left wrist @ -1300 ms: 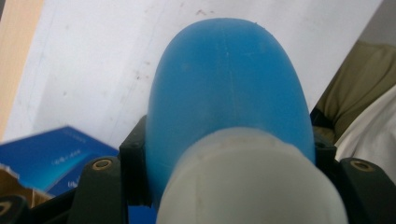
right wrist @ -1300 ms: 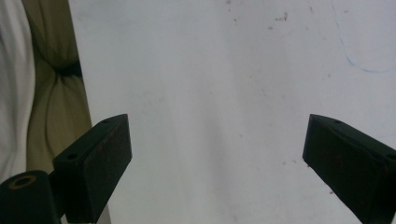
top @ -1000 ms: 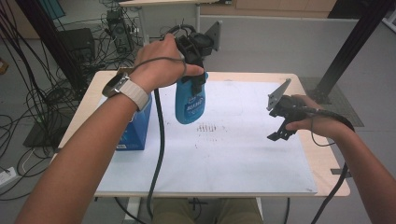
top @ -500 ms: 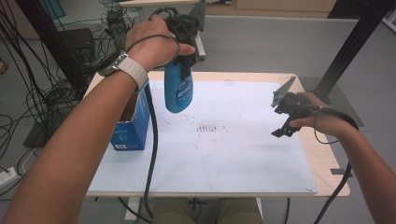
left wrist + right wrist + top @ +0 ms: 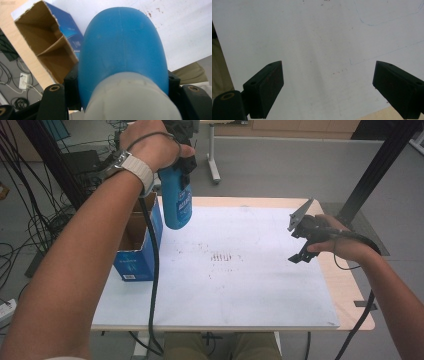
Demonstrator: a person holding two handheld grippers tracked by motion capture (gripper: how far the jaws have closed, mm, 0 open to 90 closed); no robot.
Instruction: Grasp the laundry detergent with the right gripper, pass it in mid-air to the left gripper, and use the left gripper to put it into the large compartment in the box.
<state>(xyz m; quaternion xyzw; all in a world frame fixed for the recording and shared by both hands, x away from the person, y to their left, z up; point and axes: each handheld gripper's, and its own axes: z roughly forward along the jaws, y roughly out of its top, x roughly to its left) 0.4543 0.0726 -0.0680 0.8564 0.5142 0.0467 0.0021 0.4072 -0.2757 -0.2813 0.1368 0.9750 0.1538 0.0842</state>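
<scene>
Since the earlier frame we've lifted the blue bottle (image 5: 177, 202) higher, now upper left w/ left gripper (image 5: 181, 150) clamped on it, above the open cardboard box (image 5: 136, 251), inside bare. Right gripper (image 5: 328, 87) gapes wide, nothing between, over white sheet (image 5: 240, 270).

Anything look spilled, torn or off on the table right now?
Small reddish-brown specks stain the white sheet near its middle, like dried splatter. The blue box at the left edge has a ragged, torn-open top. The blue bottle is in the left tool, off the table; nothing wet shows.
</scene>
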